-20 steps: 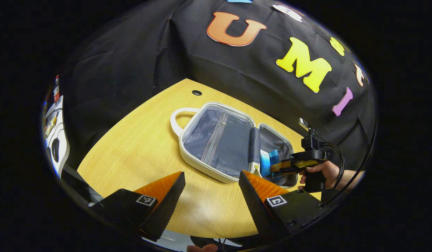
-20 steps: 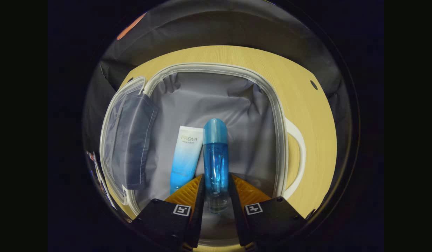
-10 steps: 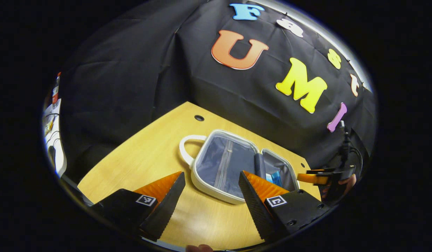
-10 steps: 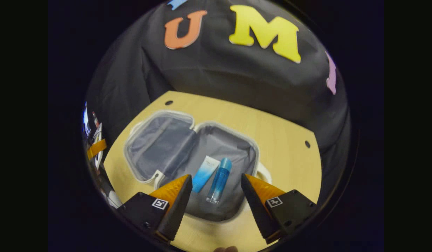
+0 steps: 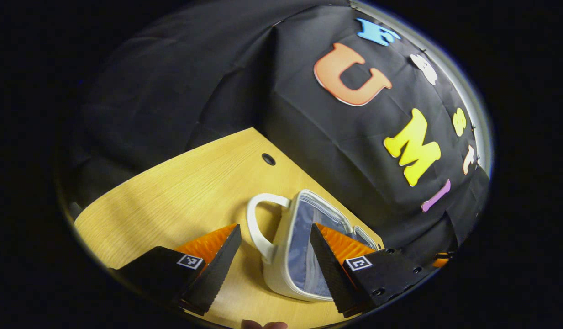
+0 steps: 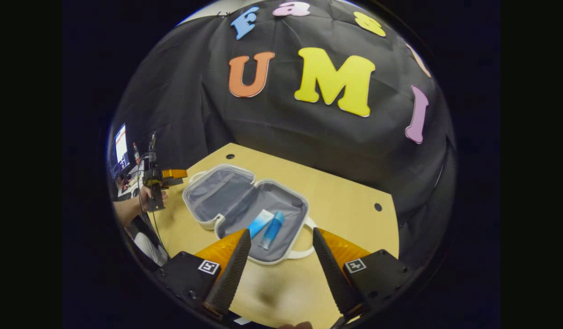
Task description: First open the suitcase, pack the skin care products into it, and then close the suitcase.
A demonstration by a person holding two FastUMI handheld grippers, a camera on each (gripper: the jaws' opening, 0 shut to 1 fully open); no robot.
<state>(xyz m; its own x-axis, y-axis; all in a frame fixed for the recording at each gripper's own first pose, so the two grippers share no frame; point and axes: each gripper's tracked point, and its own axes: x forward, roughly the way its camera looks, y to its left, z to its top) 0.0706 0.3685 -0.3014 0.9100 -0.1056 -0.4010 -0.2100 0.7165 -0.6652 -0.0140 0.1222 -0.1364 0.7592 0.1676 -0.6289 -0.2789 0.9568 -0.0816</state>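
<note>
On the desk (image 6: 345, 196) the suitcase (image 6: 226, 192) lies open, a tube (image 6: 260, 223) and a blue bottle (image 6: 272, 229) side by side in its nearer half. Above its near edge the right gripper (image 6: 277, 269) hangs with fingers wide and empty. Beside the case's handle (image 5: 258, 228), the left gripper (image 5: 274, 265) is likewise spread, holding nothing.

Both views look sharp in the middle and bend round at the edges. Light falls from above, so the counter (image 6: 336, 192) glows bright yellow while the wall stays dark. A soft shadow sits on the counter between the right gripper (image 6: 277, 269) fingers.
</note>
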